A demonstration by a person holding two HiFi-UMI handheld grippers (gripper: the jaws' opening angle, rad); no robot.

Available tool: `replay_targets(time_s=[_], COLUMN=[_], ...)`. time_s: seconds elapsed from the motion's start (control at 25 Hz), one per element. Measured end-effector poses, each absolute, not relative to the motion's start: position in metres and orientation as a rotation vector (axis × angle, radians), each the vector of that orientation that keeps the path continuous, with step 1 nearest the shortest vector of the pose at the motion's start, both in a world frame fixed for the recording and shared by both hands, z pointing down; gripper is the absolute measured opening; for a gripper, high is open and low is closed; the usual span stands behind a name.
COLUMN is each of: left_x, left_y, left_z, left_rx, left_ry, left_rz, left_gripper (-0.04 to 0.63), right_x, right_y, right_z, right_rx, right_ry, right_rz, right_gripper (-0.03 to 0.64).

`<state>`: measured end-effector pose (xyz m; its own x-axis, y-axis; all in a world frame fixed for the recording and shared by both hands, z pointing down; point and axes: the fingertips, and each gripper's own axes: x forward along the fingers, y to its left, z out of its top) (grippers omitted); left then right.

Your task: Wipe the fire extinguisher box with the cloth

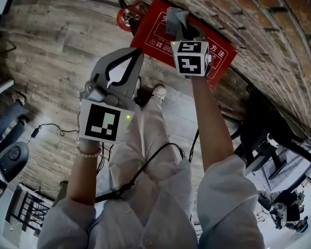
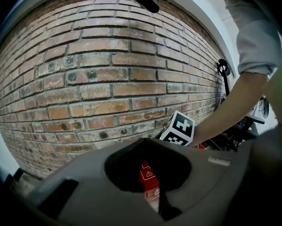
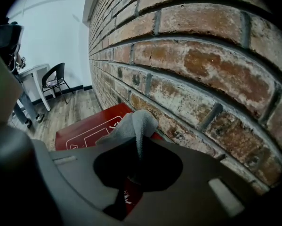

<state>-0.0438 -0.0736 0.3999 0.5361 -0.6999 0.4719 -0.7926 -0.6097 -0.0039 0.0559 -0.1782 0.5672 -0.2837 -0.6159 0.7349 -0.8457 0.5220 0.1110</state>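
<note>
White sleeves point(image 1: 160, 211) and both forearms fill the bottom of head view, claws held out past them.

Right claw point(image 3: 137, 144): clamped on the grey cloth point(image 3: 133, 124). Cloth bunches up out of the jaws and sits on top of the red fire extinguisher box point(image 1: 158, 32), toward the box's wall-side edge. Box is at the floor's edge, right against the brick wall point(image 3: 192, 55). Rest of it is on wood-plank floor point(image 1: 56, 51).

Left claw point(image 1: 135, 56): jaws together, nothing in them. It's near the box's floor-side edge, pointing at it, not touching that I can see. Well apart from the cloth.

View differences:
- Head view is the only one with both claws and the whole box outline. It also shows a red round item with a black handle point(image 1: 125, 17) just beside the box's corner. Can't tell what it is.
- Right gripper view shows the pinch itself: cloth fold running down between the jaws, red lid with white print underneath. Black chair point(image 3: 56, 79) sits further along the wall, out of head view.
- Left gripper view is mostly brick. Only a sliver of red box shows through the opening in its own jaws. Right claw's marker cube point(image 2: 180, 129) and the person's right arm point(image 2: 235, 105) come in from the side. Cloth is not visible from there.
</note>
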Motion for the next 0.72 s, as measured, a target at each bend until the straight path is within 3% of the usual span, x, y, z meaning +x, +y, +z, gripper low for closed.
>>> replay_targets(time_s=[0.72], left_x=[-0.020], left_y=[-0.070], left_z=[0.399], left_rx=[2.592], left_ry=[-1.217], left_rz=[0.665], left_gripper=[-0.003], right_x=[0.106], right_y=[-0.164], right_z=[0.568], right_rx=[1.237], right_ry=[-1.953], right_rz=[0.381], right_gripper=[0.023])
